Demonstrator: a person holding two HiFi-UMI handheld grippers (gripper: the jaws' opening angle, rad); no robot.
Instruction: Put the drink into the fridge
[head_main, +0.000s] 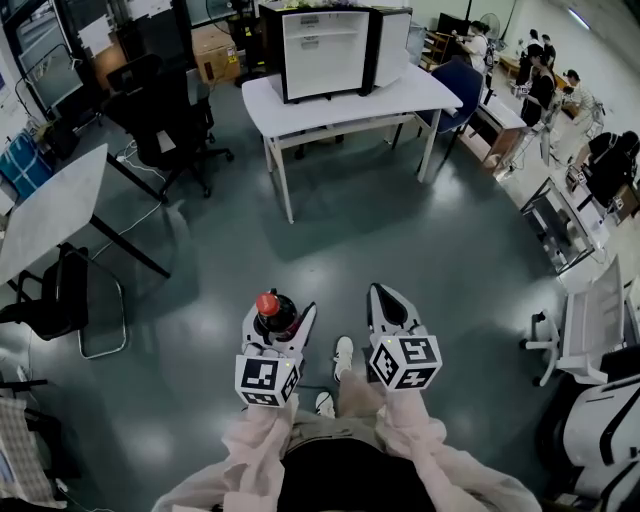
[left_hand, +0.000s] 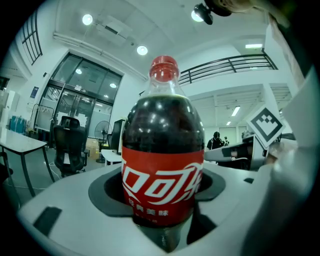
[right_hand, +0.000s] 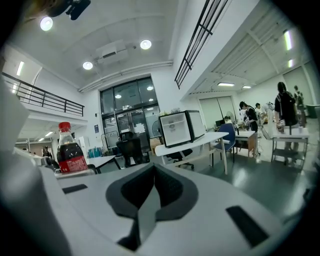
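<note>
I am holding the cola bottle (left_hand: 162, 165) upright in the left gripper (head_main: 280, 313), whose jaws are pinching the lower body just under the label. The right gripper (head_main: 386, 300) is carrying nothing; its pads are pressed together in front of its camera.

By my reading, the pickup is done and the delivery is not yet begun. The mini fridge (head_main: 325, 50) is sitting on a white table (head_main: 410, 92) on the far side of the room, well apart from me, with open floor between us. Its door (head_main: 392, 45) is standing open and the white shelves inside are showing. What remains is walking over, setting the bottle on a shelf, letting go, and probably swinging the door closed with the free gripper.

The bottle is wearing a red cap and a red label carrying the white Coca-Cola script in Chinese characters, with a smaller white line of characters beneath that I am not managing to read. The fridge is showing no legible writing.
</note>
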